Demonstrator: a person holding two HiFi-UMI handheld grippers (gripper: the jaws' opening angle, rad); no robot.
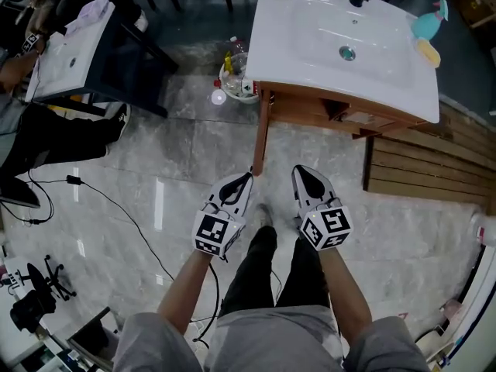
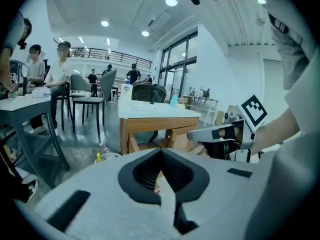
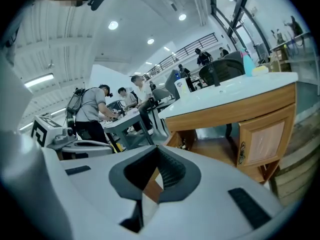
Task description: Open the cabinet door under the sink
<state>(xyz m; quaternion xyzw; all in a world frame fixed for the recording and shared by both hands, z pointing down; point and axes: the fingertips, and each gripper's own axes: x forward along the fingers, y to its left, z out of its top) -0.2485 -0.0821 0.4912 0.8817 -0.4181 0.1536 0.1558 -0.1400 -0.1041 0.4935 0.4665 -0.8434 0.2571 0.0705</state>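
The sink (image 1: 349,49) is a white basin top on a wooden cabinet (image 1: 310,111), just ahead of me. In the right gripper view the cabinet's panelled door (image 3: 262,139) covers the right half of the front, and the left half shows the bare inside shelf (image 3: 215,151). My left gripper (image 1: 246,178) and right gripper (image 1: 304,173) hang side by side above the floor, short of the cabinet, pointing at it. Both are shut with nothing between the jaws, as seen in the left gripper (image 2: 167,191) and right gripper (image 3: 150,189) views. Neither touches the cabinet.
A bowl with bottles (image 1: 232,80) sits on the floor by the cabinet's left leg (image 1: 262,134). Left of it stands a dark table (image 1: 124,60) with another white basin top and seated people. A cable (image 1: 116,208) crosses the floor. Wooden slats (image 1: 434,161) lie at the right.
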